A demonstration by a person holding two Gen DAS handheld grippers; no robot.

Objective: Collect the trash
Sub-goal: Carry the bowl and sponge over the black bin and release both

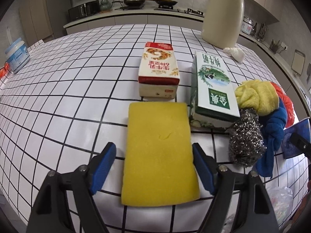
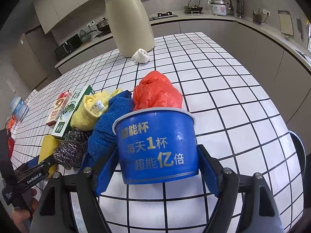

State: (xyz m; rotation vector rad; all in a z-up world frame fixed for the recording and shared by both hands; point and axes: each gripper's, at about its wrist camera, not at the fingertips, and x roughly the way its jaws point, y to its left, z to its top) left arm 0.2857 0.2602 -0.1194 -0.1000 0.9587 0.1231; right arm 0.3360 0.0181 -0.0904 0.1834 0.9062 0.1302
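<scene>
A yellow sponge [image 1: 158, 122] lies flat on the white tiled table [image 1: 68, 77], between the blue pads of my left gripper [image 1: 153, 146]. The right pad is at the sponge's edge; the left pad [image 1: 105, 165] stands a small gap away, so this gripper is open. My right gripper [image 2: 157, 149] is shut on a blue paper cup [image 2: 157, 141] with gold print, a pad on each side of its wall. Just behind the cup lies an orange plastic bag [image 2: 157, 93]. A crumpled white tissue [image 2: 141, 56] lies by the jug.
Beyond the sponge lie a red-and-white carton [image 1: 158, 66] and a green-and-white carton [image 1: 213, 85]. A steel scourer [image 1: 245, 141], a yellow cloth [image 1: 254, 95] and a blue cloth [image 1: 272, 134] are piled to the right. A beige jug [image 2: 128, 19] stands at the back, a blue-lidded jar [image 1: 16, 57] far left.
</scene>
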